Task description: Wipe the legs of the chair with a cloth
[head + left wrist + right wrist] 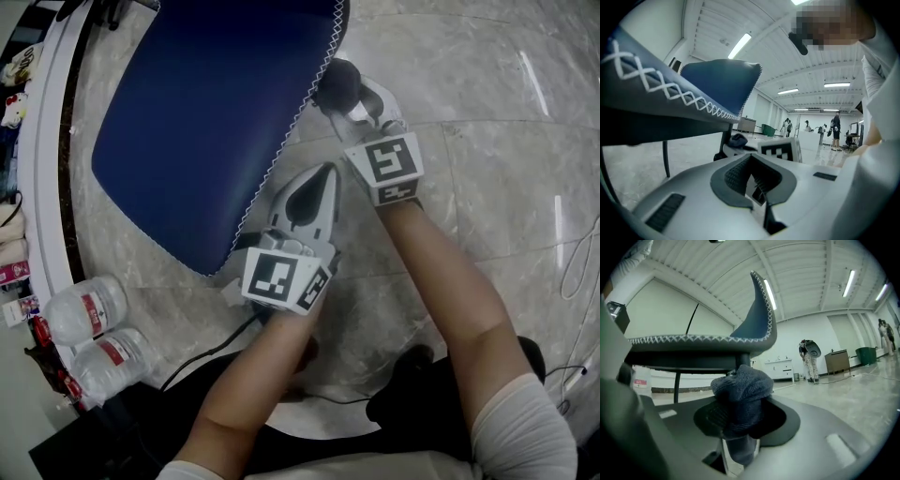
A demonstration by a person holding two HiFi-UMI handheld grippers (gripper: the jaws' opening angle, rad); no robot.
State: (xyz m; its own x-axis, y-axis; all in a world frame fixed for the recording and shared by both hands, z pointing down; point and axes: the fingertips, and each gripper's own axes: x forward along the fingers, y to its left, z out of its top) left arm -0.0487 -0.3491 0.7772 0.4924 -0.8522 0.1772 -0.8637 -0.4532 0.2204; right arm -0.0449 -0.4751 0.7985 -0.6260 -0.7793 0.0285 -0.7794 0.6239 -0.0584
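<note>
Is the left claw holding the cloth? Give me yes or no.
No: nothing sits in the left claw; the cloth is bunched in the right claw.

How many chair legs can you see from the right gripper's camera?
2: a far leg at left, and a near leg right behind the cloth in the right tongs; others may be hidden.

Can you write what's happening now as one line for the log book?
right gripper: shut on cloth | cloth: by chair leg under seat | left gripper: shut, empty, beside seat edge | wipe: contact unclear
</note>
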